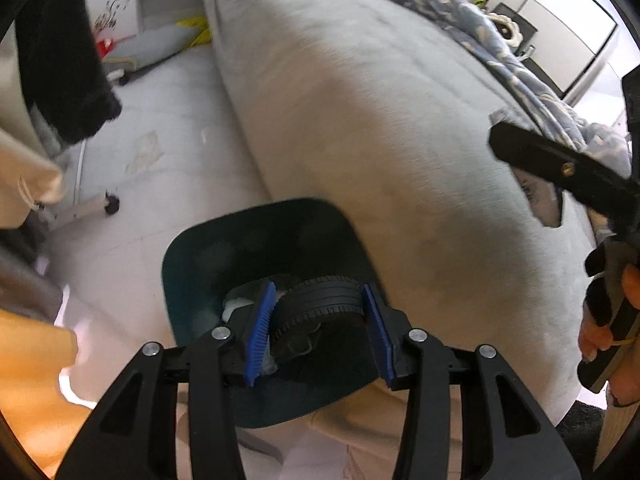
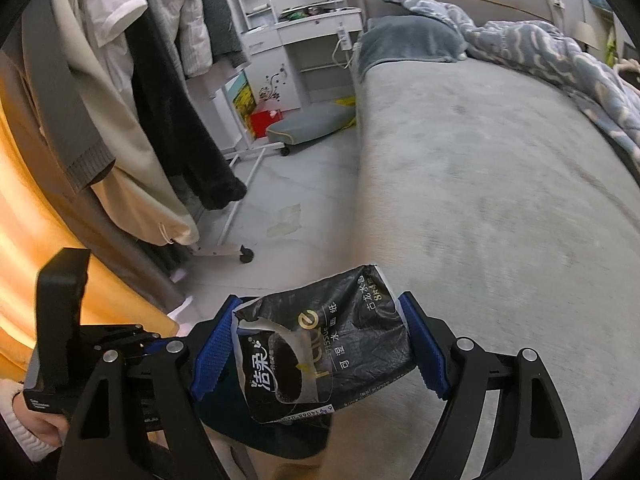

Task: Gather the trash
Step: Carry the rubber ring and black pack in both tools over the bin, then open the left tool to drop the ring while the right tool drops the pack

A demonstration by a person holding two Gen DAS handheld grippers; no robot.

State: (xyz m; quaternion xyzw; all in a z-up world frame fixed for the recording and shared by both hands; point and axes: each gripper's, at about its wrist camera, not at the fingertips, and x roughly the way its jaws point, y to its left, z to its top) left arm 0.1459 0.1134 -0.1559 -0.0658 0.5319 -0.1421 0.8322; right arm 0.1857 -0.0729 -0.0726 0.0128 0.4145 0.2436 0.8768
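Black linkage arms, blue ribbed fingers point(image 1: 262, 322), silver screws point(image 1: 222, 333)

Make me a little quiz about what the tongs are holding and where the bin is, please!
1. True or false: the left tongs are closed on a small black tyre.
2. What do the right tongs hold? A) a glass bottle B) a black tissue wrapper C) a sock
3. Fill the gap: in the left wrist view, the dark bin stands on the floor beside the grey ____.

Key: 1. True; the tyre sits between the blue pads, over the bin. 2. B. 3. bed.
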